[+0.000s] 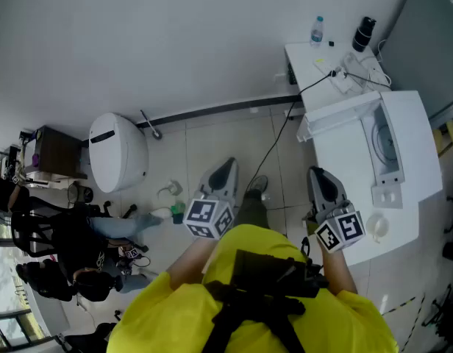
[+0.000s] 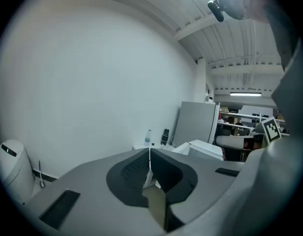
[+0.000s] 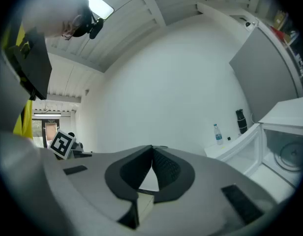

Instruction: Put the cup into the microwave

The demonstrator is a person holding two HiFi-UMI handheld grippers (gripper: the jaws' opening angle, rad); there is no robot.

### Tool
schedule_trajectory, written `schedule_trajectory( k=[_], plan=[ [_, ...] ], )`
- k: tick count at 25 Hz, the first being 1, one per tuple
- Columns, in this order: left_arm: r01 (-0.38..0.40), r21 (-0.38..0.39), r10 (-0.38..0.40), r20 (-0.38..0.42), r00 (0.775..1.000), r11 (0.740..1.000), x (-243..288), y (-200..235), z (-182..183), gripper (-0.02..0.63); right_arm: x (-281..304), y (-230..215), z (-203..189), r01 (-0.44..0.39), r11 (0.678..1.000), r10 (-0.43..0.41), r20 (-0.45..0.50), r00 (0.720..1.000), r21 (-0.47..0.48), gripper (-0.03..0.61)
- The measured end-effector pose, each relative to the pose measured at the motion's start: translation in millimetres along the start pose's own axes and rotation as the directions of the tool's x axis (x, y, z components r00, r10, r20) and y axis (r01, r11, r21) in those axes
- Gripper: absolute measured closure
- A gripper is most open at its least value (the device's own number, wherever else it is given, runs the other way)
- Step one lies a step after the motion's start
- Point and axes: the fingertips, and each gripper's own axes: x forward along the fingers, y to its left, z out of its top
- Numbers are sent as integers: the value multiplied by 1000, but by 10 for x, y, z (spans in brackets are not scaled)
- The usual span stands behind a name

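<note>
The white microwave stands on a white table at the right, its door swung open toward the left. A pale, round, cup-like thing rests on the table in front of it, just right of my right gripper. That gripper is held level, its jaws shut on nothing. My left gripper hangs over the floor left of the table, also shut and empty. In the right gripper view the microwave shows at the right edge. The left gripper view has the microwave far ahead.
A water bottle and a black flask stand on the white counter behind the microwave, with a power strip and a cable running down to the floor. A white lidded bin stands against the wall at the left. People sit at the far left.
</note>
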Motion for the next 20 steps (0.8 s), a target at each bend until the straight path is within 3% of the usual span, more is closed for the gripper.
schedule_trajectory(
  k=[3,7,14,17,20],
  plan=[
    [-9,-17,9,-24,1000,1000,331,355,154,613,458,-93,82,11,1000,-11,-12,1000,10,572],
    [30,-10,-30,8,1000,999,818,728,523,612,1098,-278,267,23,999,-23,-3,1000,-27,572],
    [205,10,-205,-16,979,979,1603,1058,915,612,1880,-487,476,129,991,-129,17,992,-36,572],
    [357,24,-353,-86,932,934,2102,854,972,612,1915,-724,592,250,968,-250,73,965,6,572],
    [517,42,-505,-161,848,855,2482,331,895,612,1578,-1058,600,395,918,-397,99,913,38,572]
  ],
)
